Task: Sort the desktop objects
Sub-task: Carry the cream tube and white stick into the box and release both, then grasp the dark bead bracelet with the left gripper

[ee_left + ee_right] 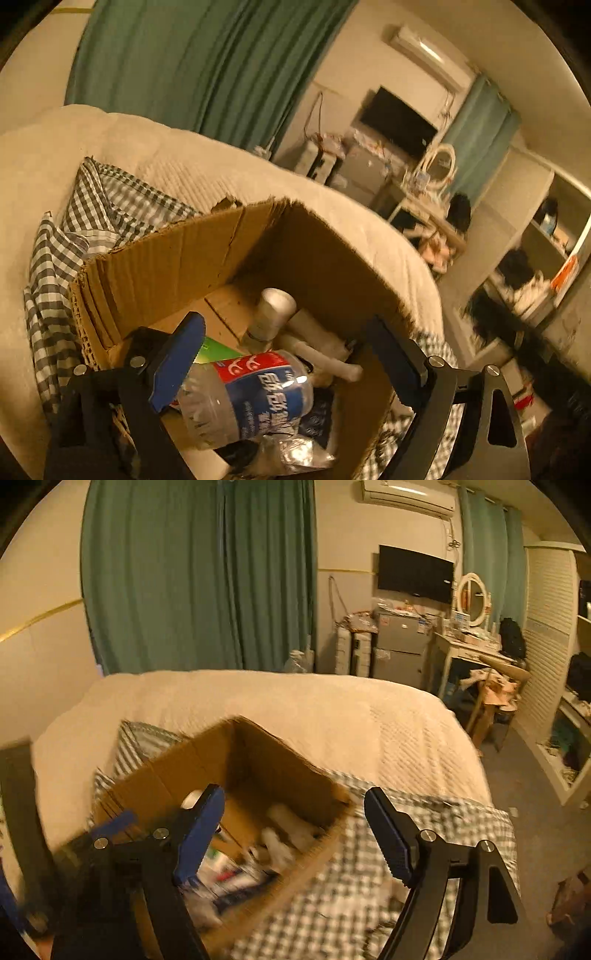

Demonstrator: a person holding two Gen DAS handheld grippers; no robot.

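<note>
Bed (pixel 295 709) under cardboard box (pixel 177 258); green curtains (pixel 199 572); wall TV (pixel 415 574).

In the right wrist view, motion blur is smearing the cardboard box (pixel 236 775) and its contents beyond telling. In the left wrist view, the left gripper (pixel 280 362) is covering the plastic bottle's (pixel 251 398) neck, and the box's near wall is running off the bottom edge.

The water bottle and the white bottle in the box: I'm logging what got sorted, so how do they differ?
The water bottle is clear crumpled plastic with a red and blue label; the white bottle is opaque, with no label visible. The water bottle lies on its side at the near end, between the open left tongs; the white bottle sits farther in, tilted. Both rest inside the cardboard box.
</note>
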